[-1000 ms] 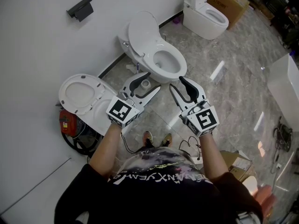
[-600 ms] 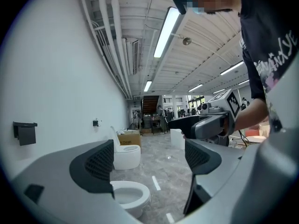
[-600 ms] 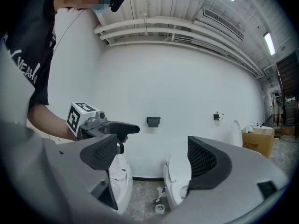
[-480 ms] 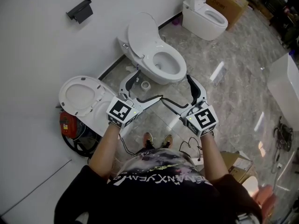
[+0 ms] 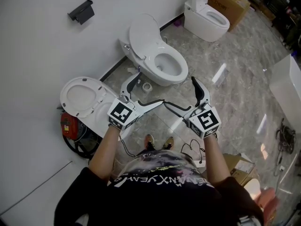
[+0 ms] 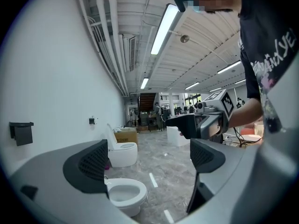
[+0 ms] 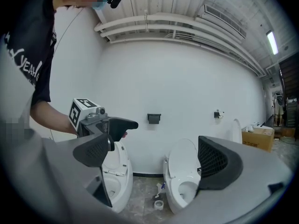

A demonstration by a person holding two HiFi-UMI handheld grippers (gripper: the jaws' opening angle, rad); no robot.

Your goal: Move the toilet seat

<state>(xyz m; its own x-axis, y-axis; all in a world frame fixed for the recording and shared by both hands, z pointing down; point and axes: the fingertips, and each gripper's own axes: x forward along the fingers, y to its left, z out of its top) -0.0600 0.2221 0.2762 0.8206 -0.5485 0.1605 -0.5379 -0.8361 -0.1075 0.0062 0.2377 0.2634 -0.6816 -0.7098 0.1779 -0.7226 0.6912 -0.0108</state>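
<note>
We hold the left hand-held gripper [image 5: 148, 89] and right hand-held gripper [image 5: 178, 91], both just opened wide and empty. The raised seat [image 5: 143, 32] lies ahead, nearer the left.

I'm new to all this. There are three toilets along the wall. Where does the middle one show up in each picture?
Head view: middle toilet at top centre, lid raised against the wall.
Left gripper view: middle toilet at the bottom, left of centre, only its bowl showing.
Right gripper view: middle toilet low, right of centre, lid up.
Shared landmark: the black wall holder.
</note>
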